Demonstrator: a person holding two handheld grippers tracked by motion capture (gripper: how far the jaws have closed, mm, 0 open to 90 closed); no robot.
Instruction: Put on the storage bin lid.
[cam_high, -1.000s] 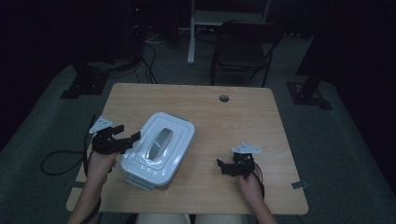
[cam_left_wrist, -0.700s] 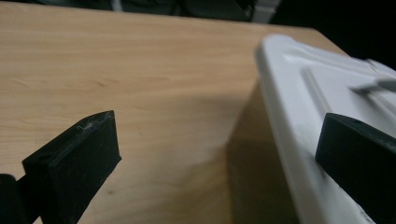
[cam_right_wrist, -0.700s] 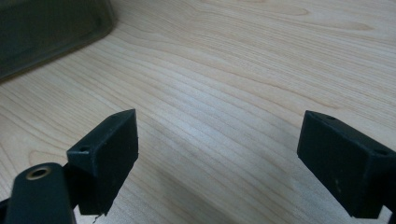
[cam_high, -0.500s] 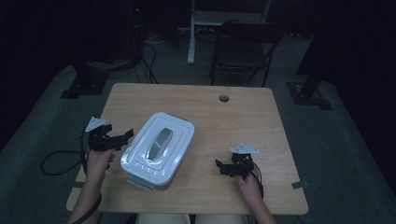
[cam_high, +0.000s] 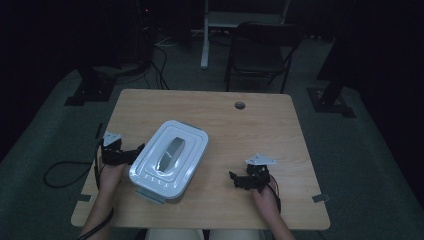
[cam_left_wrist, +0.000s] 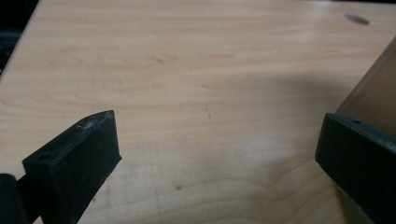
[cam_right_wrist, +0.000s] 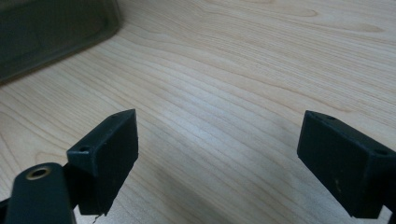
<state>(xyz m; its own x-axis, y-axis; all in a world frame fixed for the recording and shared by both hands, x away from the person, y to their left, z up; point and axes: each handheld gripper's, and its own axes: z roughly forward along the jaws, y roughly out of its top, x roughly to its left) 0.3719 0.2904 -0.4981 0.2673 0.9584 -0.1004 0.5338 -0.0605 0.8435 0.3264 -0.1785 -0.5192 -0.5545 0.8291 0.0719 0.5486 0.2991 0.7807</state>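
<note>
A white lidded plastic box (cam_high: 169, 159) lies near the counter's (cam_high: 260, 125) front left, likely light, rigid and smooth, best gripped at its rim or lid handle (cam_high: 170, 151); both grippers, left (cam_high: 131, 153) and right (cam_high: 235, 179), gape wide, empty.

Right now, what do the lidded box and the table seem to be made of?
The lidded box looks like plastic: smooth, pale, moulded ribs, slight sheen. The table looks like light wood or wood-pattern laminate; its grain lines show clearly in both gripper views, with a matte finish.
</note>
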